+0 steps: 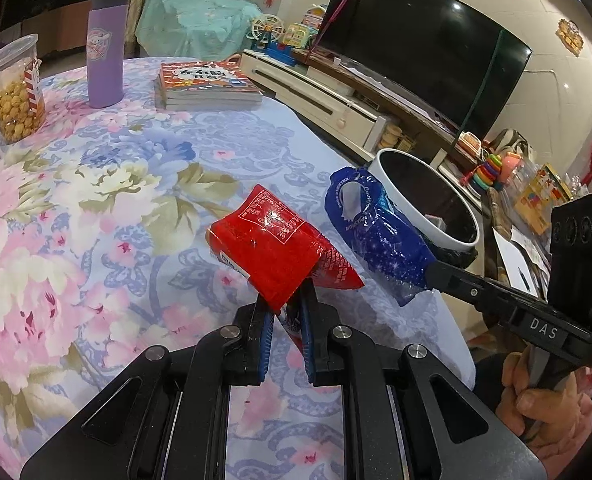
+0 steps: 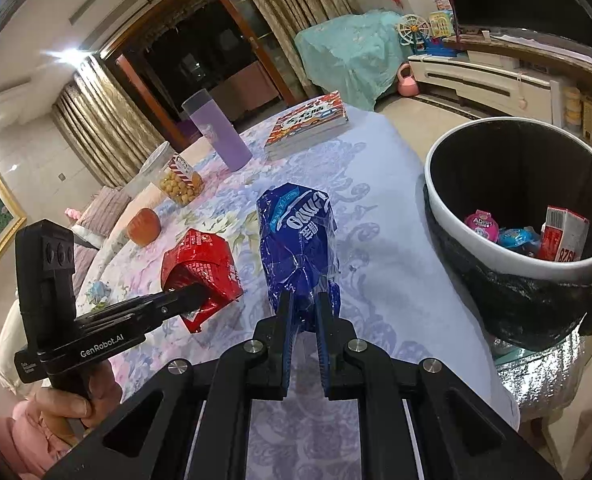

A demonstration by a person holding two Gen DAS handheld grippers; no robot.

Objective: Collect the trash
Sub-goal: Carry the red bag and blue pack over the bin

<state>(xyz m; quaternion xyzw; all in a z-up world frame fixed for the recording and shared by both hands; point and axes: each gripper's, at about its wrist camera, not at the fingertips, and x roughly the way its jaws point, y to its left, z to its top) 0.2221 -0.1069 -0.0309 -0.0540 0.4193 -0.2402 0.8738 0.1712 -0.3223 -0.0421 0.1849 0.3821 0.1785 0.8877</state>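
My left gripper (image 1: 285,304) is shut on a red snack wrapper (image 1: 271,248) and holds it above the floral tablecloth; it also shows in the right wrist view (image 2: 201,268). My right gripper (image 2: 306,304) is shut on a blue Oreo wrapper (image 2: 296,240), lifted over the table near its edge; the wrapper also shows in the left wrist view (image 1: 376,236). A white bin with a black liner (image 2: 496,256) stands beside the table to the right and holds several pieces of trash. Its rim shows in the left wrist view (image 1: 412,216).
On the table (image 1: 95,200) stand a jar of yellow snacks (image 1: 13,88), a purple bottle (image 1: 105,48), a stack of books (image 1: 207,86) and an apple (image 2: 143,226). A TV cabinet (image 1: 336,96) and a television stand beyond the bin.
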